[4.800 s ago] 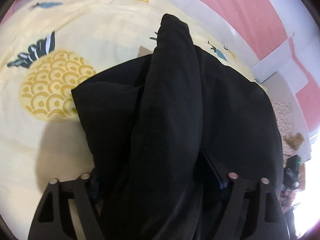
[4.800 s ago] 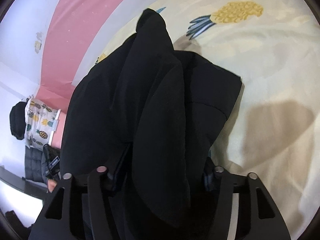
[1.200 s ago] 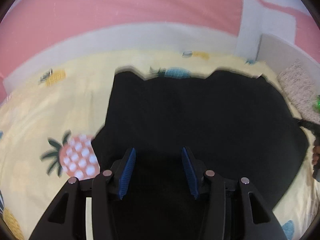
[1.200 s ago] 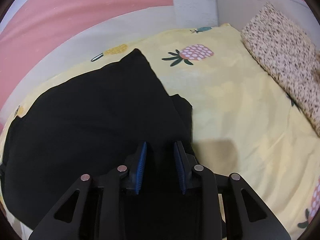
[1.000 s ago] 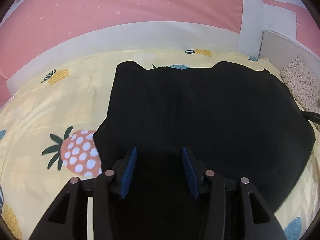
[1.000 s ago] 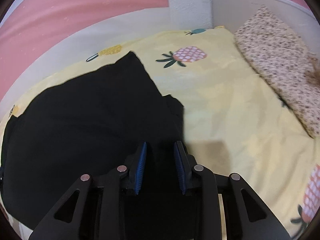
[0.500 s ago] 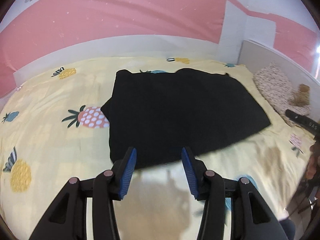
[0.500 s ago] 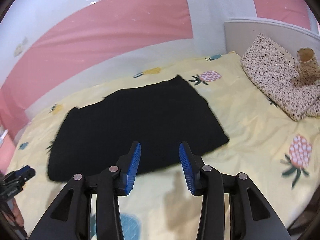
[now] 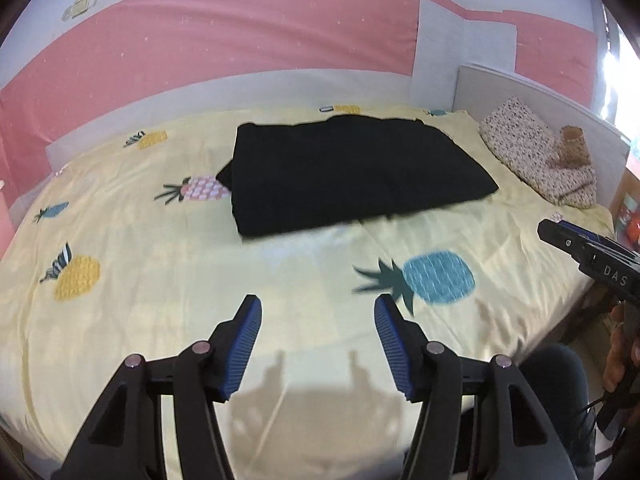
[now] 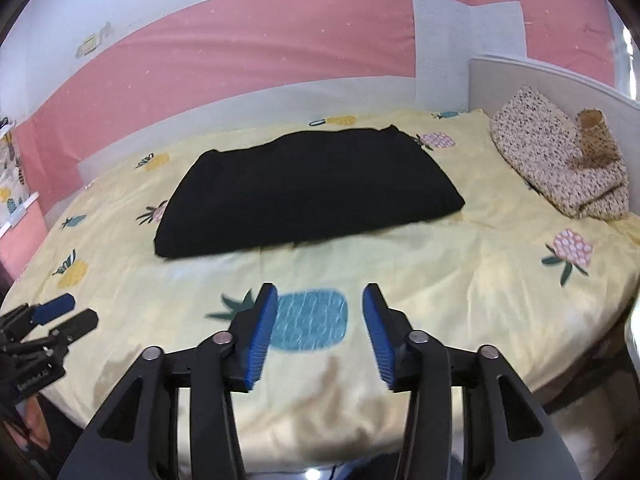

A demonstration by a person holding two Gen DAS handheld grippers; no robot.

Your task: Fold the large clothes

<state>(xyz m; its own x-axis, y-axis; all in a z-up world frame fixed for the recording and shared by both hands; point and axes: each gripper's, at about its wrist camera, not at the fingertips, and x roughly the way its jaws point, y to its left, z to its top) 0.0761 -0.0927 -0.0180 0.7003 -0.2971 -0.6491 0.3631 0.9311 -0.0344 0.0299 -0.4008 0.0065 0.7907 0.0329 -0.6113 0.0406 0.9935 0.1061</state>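
Grippers first: the left gripper [image 9: 318,312] hangs with its blue-padded jaws spread and nothing between them, and the right gripper [image 10: 319,300] is likewise released and empty, both poised over bare yellow pineapple-print bedsheet [image 9: 120,280] near the bed's front edge. Well apart from both, toward the far side by the pink-and-white wall [image 9: 240,40], lies the black garment [image 9: 344,176], a flat, roughly rectangular folded slab; from the right wrist view the black garment [image 10: 308,192] shows tidy edges with one slight bulge at its left corner. Judging by that shape, folding looks finished or nearly so. If another fold is wanted, both tools should approach low, pinch the near corners together and carry them across evenly so layers do not slide. A speckled pillow [image 10: 560,160] sits at the headboard, clear of the cloth.
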